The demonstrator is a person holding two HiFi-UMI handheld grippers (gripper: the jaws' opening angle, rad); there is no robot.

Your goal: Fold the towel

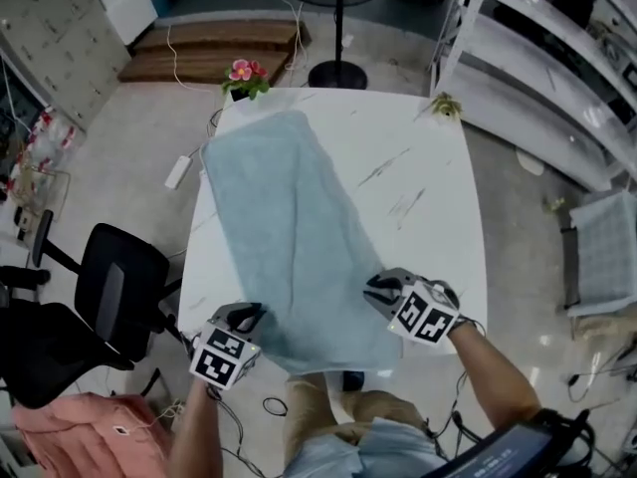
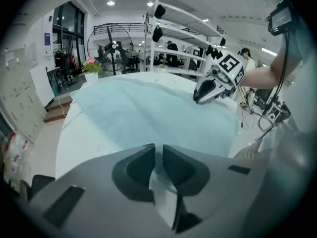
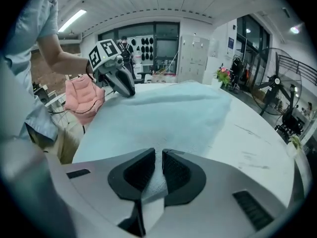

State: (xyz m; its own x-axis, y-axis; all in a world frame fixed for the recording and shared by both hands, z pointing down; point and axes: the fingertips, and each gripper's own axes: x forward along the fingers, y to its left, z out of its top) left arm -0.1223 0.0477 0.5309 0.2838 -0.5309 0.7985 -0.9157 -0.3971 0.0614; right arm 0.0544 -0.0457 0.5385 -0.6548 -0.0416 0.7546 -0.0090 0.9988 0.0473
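Pale workshop flooring surrounds a white square table [image 1: 428, 167], with a black office chair [image 1: 119, 297] off the table's left side and a small pot of pink flowers [image 1: 242, 76] at its far edge. A long, light blue terry towel [image 1: 289, 237] lies flat and slightly skewed along the table's left half, its near end reaching the table's near edge. The left gripper [image 1: 249, 314] is pinched onto the towel's near left corner, jaws nearly together with a fold of cloth between the pads. The right gripper [image 1: 373, 289] has the near right corner the same way, cloth bunched in its narrow gap. The step in hand looks like the first fold, near end carried over to the far end. To do it well, both corners should rise together and travel toward the table's far edge at an even pace, with the near hem taut between them so nothing sags, then land square on the far corners. Since the towel sits skewed, aim by its own edges, not the table's.
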